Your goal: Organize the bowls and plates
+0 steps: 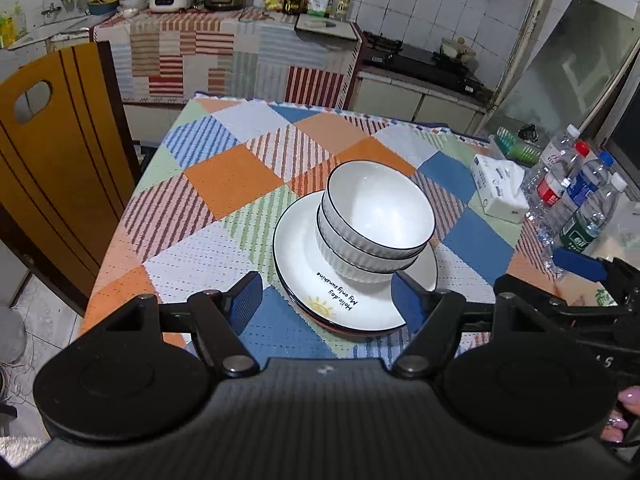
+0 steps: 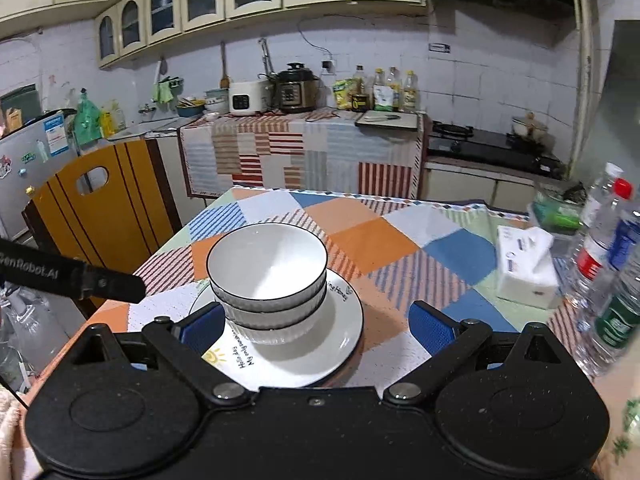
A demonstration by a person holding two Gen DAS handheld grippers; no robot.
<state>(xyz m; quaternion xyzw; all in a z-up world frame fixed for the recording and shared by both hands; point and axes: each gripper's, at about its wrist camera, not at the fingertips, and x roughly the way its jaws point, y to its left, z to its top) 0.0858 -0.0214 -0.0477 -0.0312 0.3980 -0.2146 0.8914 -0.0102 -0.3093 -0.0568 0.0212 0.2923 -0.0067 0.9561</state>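
the bowls (image 1: 376,224) sit nested on the stacked plates (image 1: 304,280) in the middle of the counter (image 1: 224,176). left tongs (image 1: 326,300) and right tongs (image 2: 316,326) both hang spread wide and empty. a careless nudge could tip the leaning bowls off.

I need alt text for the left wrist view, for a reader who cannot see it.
Three white bowls are nested on stacked white plates on a patchwork tablecloth. The open left gripper frames the plates' near edge; a tissue pack and water bottles stand on the right.
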